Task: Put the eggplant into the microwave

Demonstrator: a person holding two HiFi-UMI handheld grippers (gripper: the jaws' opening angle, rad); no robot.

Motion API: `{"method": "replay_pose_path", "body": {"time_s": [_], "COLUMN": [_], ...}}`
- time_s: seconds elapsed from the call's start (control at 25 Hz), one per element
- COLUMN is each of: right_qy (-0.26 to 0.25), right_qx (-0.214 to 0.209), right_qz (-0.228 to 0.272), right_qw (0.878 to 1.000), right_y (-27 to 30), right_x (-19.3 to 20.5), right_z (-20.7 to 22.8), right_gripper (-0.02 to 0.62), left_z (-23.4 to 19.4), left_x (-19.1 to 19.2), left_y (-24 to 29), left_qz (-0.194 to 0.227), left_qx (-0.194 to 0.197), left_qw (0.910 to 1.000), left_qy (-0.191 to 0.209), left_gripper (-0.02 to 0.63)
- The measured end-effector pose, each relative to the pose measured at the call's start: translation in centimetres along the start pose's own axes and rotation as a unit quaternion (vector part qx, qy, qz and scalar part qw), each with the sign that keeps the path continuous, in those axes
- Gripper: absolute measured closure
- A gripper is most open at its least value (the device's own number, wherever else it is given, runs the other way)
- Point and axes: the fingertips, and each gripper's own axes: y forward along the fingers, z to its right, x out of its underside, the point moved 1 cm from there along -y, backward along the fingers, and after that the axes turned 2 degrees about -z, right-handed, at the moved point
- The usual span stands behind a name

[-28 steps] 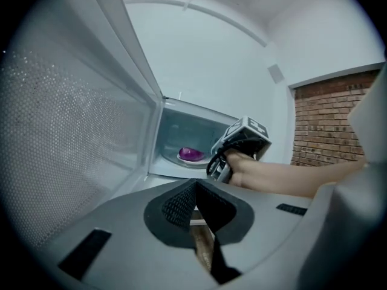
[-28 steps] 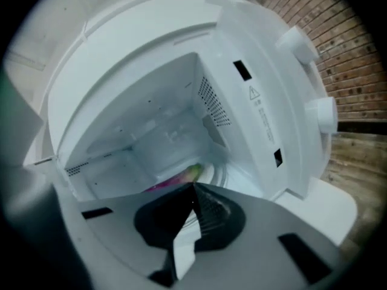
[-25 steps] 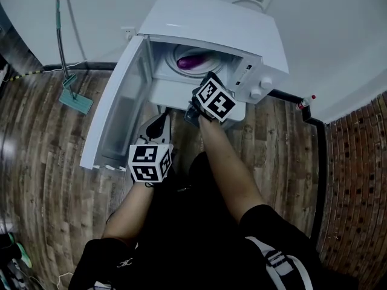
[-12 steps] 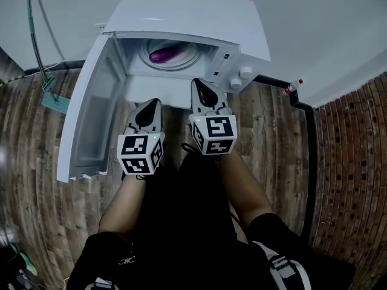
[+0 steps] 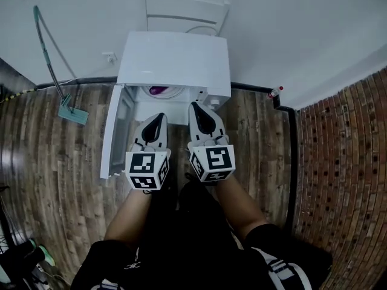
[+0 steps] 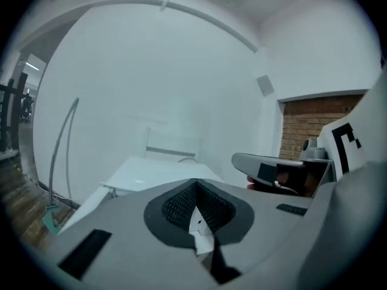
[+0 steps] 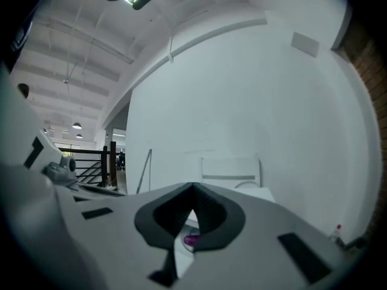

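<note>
Pointing toward the front of the microwave (image 5: 175,56), the left gripper (image 5: 158,118) and the right gripper (image 5: 199,109) are hovering side by side, each with its jaws clenched together and gripping nothing. The purple eggplant (image 5: 158,90) is lying inside the microwave's cavity. The door (image 5: 115,132) is standing swung open at the microwave's left side, above the wooden floor (image 5: 72,162).

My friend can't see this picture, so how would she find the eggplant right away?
Find the big white microwave standing against the white wall, with its door swung open to the left. Look into the opening under its top. The eggplant lies in there, the only purple thing among all that white.
</note>
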Motion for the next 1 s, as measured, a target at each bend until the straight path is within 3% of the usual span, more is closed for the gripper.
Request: {"method": "replay_pose_path", "body": {"time_s": [0.24,0.36,0.6,1.0], "right_qy": [0.007,0.017,0.023,0.017], "right_qx": [-0.006,-0.011,-0.010,-0.022], "right_qz": [0.009,0.008,0.032,0.049], "right_qw": [1.000,1.000,0.999,0.998], "right_y": [-4.5,-6.3,-7.8,-6.8], "right_x": [-14.5,-18.8,-22.8,-25.1], "right_z": [-1.5,-2.0,-1.6,-2.7], "right_gripper": [0.583,0.583,0.583,0.583], "left_z": [3.8,5.2,6.3,5.7], "left_x": [-13.2,-17.8,-22.6,-24.7], "left_y": [-5.7,-7.6,-9.2,-9.6], "left_qz": [0.005,0.013,0.040,0.040], "left_qx": [-0.014,-0.021,-0.026,-0.014], "left_qw": [0.9999,0.9995,0.9981,0.9985], "left_qy": [0.000,0.021,0.040,0.034], "left_gripper": [0.606,0.606,0.606,0.606]}}
